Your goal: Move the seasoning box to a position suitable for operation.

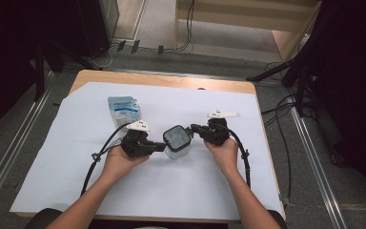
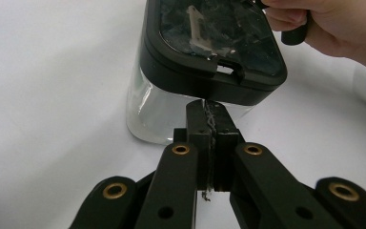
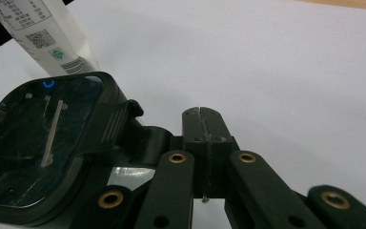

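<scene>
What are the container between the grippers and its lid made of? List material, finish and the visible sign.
Container: clear, glossy, probably plastic or glass; the white sheet shows through its wall.
Lid: black frame, matte, likely plastic, with a moulded ribbed latch; its centre panel is glossy and mirrors the surroundings.

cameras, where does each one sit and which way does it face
High view: above the person's side, looking forward and down at the table; both forearms, hands, left gripper and right gripper flank the jar, pouch behind.
Left gripper view: rides the left gripper, facing the jar; shut jaws, plus the person's other hand.
Right gripper view: rides the right gripper, looking across the sheet; shut jaws beside the jar lid, pouch beyond.
Shared: all three see the jar.
</scene>
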The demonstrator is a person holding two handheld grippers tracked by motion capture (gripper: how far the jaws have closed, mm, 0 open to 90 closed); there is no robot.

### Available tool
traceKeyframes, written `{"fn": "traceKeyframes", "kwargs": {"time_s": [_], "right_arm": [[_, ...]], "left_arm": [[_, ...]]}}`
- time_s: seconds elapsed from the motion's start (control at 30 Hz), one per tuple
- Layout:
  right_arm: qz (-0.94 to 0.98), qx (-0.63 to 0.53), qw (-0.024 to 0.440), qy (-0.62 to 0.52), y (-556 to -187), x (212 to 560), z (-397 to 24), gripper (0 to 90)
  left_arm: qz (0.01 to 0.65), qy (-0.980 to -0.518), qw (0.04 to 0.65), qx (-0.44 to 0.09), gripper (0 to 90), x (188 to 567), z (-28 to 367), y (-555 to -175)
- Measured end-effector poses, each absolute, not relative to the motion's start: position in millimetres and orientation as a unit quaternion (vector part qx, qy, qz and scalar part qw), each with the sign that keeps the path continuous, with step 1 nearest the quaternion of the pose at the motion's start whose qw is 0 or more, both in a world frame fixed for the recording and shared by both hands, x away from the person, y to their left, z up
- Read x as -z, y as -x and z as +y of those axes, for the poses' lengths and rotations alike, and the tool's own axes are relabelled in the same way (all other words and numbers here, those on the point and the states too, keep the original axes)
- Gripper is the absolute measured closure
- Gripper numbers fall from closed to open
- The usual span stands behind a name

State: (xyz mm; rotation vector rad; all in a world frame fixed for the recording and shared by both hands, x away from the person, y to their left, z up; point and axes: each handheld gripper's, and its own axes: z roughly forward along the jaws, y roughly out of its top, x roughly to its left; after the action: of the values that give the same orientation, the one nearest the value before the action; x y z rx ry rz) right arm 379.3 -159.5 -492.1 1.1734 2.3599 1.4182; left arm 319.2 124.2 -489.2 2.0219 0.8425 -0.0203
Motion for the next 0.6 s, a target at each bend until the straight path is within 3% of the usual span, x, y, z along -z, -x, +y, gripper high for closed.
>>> {"fn": "traceKeyframes", "kwargs": {"time_s": [0.6], "right_arm": [[0.791,-0.459,0.091,-0.393,-365,491,-166,90.0]], "left_arm": [[0.348,-0.817,0.461,0.002,90.0,490,129,-330]]}}
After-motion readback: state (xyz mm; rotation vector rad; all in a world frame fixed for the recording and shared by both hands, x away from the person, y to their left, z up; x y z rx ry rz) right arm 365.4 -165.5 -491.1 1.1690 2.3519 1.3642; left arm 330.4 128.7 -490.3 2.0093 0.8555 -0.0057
